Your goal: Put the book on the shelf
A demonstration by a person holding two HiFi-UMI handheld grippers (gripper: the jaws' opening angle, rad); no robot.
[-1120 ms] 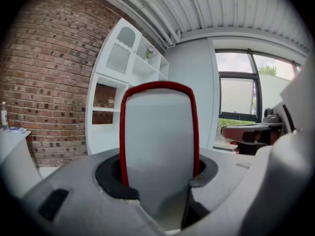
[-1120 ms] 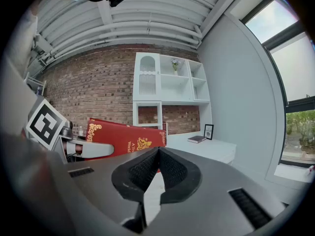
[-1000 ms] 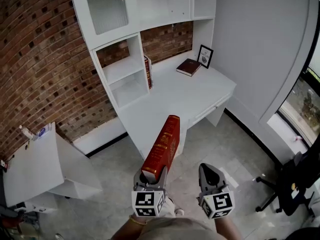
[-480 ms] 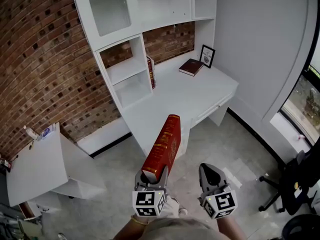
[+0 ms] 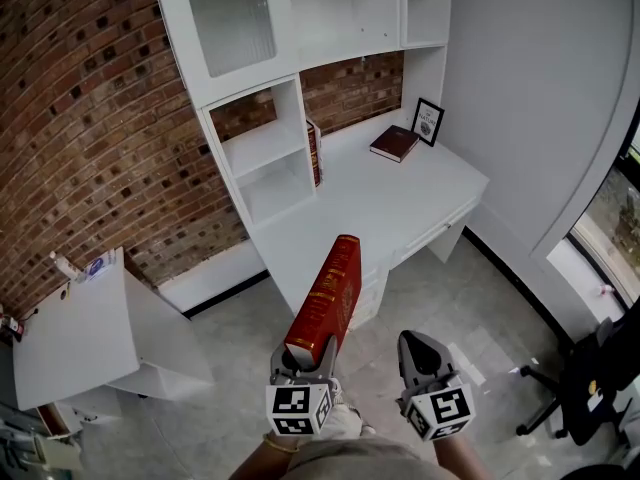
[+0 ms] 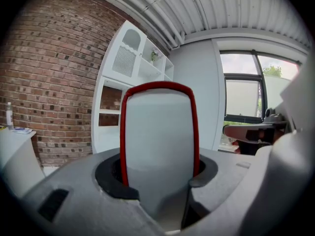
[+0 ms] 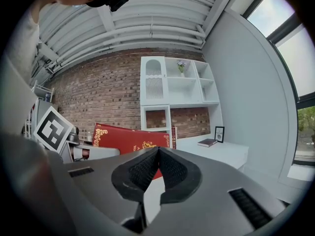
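Observation:
My left gripper (image 5: 303, 360) is shut on a thick red book (image 5: 326, 298) with gold print, which points forward toward the white desk (image 5: 350, 218). In the left gripper view the book's (image 6: 158, 141) pale page edge fills the space between the jaws. My right gripper (image 5: 422, 351) hangs beside it, shut and empty; in its own view the pads (image 7: 167, 168) meet and the red book (image 7: 129, 139) shows to the left. The white shelf unit (image 5: 262, 148) with open cubbies stands at the desk's back left.
A second red book (image 5: 315, 152) stands upright against the shelf's side. A dark book (image 5: 394, 143) lies flat near a small framed picture (image 5: 428, 120) at the desk's far end. A low white table (image 5: 70, 328) is on the left, an office chair (image 5: 585, 388) on the right.
The desk and shelf have slid slightly right and down in the head view. Both grippers and the held book keep the same pose.

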